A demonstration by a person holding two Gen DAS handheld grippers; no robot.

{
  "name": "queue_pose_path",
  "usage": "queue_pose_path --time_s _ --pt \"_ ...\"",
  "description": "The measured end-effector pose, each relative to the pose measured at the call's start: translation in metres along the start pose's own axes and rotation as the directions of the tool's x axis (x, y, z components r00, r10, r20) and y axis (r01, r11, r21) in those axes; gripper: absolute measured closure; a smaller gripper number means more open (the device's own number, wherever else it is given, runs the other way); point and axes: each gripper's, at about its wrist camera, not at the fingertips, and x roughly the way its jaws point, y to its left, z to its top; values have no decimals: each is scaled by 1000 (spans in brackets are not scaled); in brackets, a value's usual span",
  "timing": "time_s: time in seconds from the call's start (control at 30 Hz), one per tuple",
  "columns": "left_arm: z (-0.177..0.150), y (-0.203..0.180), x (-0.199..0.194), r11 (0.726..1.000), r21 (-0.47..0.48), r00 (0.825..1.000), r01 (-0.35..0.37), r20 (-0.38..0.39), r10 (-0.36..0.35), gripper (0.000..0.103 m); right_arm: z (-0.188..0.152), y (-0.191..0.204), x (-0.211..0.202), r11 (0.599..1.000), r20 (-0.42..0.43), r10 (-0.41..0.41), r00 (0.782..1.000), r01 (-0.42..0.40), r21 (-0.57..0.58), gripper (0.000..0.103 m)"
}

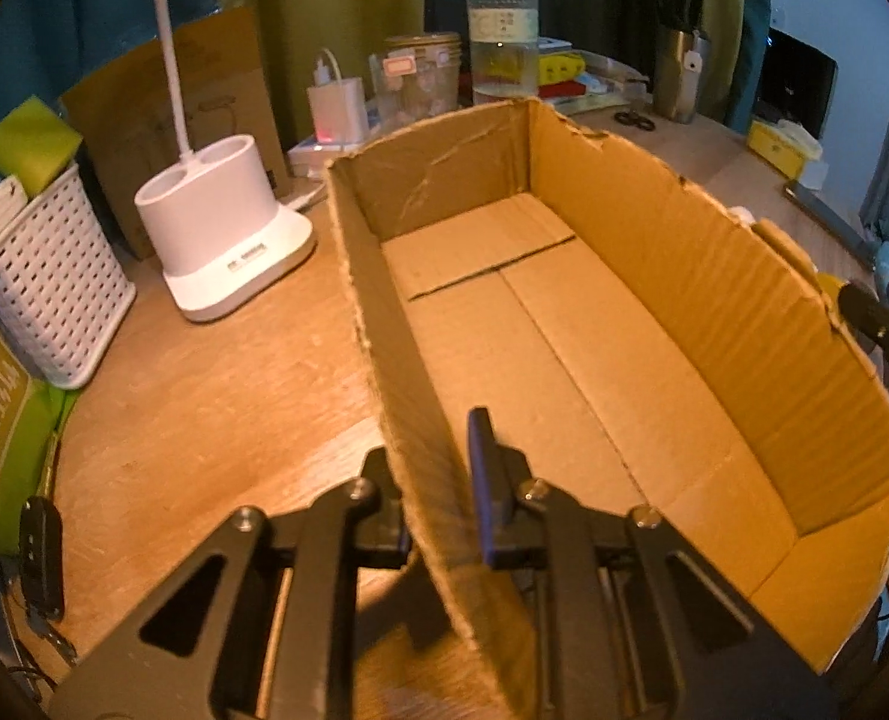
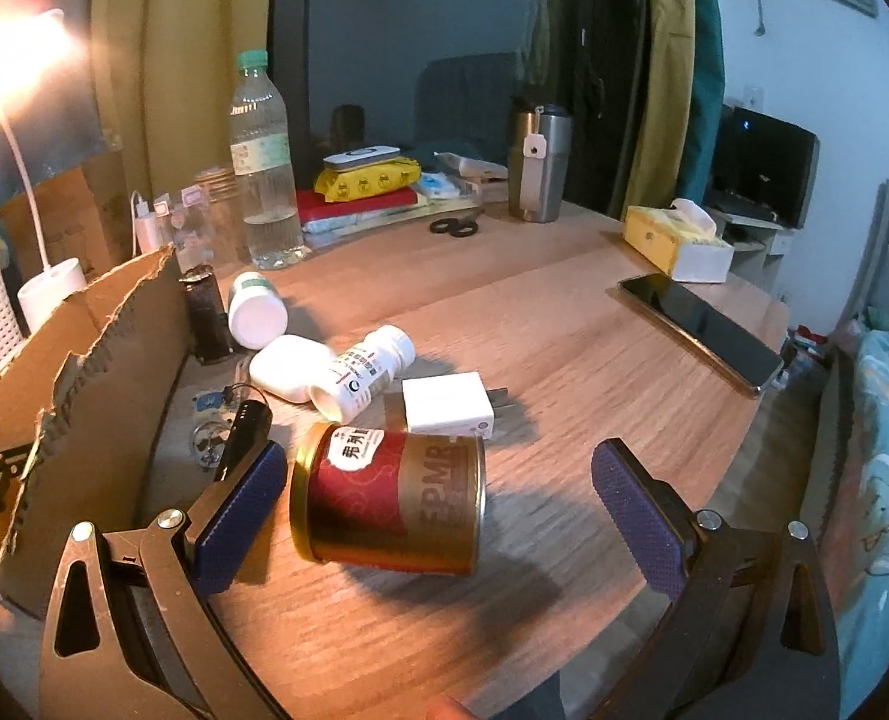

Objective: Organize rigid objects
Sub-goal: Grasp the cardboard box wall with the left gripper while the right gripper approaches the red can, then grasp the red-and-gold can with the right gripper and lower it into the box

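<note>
My left gripper (image 1: 438,480) is shut on the near left wall of an open, empty cardboard box (image 1: 564,312), one finger inside and one outside. The box's torn wall also shows in the right wrist view (image 2: 84,372). My right gripper (image 2: 438,510) is open, its blue pads either side of a red and gold can (image 2: 387,498) lying on its side on the wooden table (image 2: 564,360). Beyond the can lie a white charger plug (image 2: 444,405), a labelled white pill bottle (image 2: 363,378), two more white bottles (image 2: 291,369) (image 2: 255,309) and a dark lighter-like object (image 2: 207,315).
A phone (image 2: 699,330), tissue box (image 2: 678,240), steel tumbler (image 2: 537,165), water bottle (image 2: 264,162) and scissors (image 2: 453,227) stand further back. A white lamp base (image 1: 222,228), white basket (image 1: 48,288) and car key (image 1: 39,558) sit left of the box.
</note>
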Motion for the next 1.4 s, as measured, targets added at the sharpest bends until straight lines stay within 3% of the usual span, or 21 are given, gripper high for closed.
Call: queue_pose_path --time_s 0.23,0.4,0.47,0.83,1.03,1.2,1.4 --pt "0 6 -1 999 -35 999 33 1 -33 87 -2 6 15 1000 -46 10 999 -11 -16 1" --pt "-1 7 -2 998 -43 999 38 5 -37 87 -5 11 21 999 -69 -10 998 7 -35 24" --pt "-1 7 -3 998 -41 999 38 7 -38 88 -7 10 25 999 -85 0 996 -3 -35 38" --pt "-1 6 -4 998 -43 999 35 7 -35 88 -2 10 19 999 -66 17 998 -20 -46 38" --pt "-2 7 -4 998 -46 999 38 6 -38 88 15 17 -12 996 15 81 997 -80 -42 38" --pt "-2 8 -3 998 -51 999 38 6 -38 88 27 35 -44 980 71 194 978 -190 -63 38" --pt "-2 8 -4 998 -52 999 41 6 -40 88 36 63 -77 943 117 322 939 -308 -124 38"
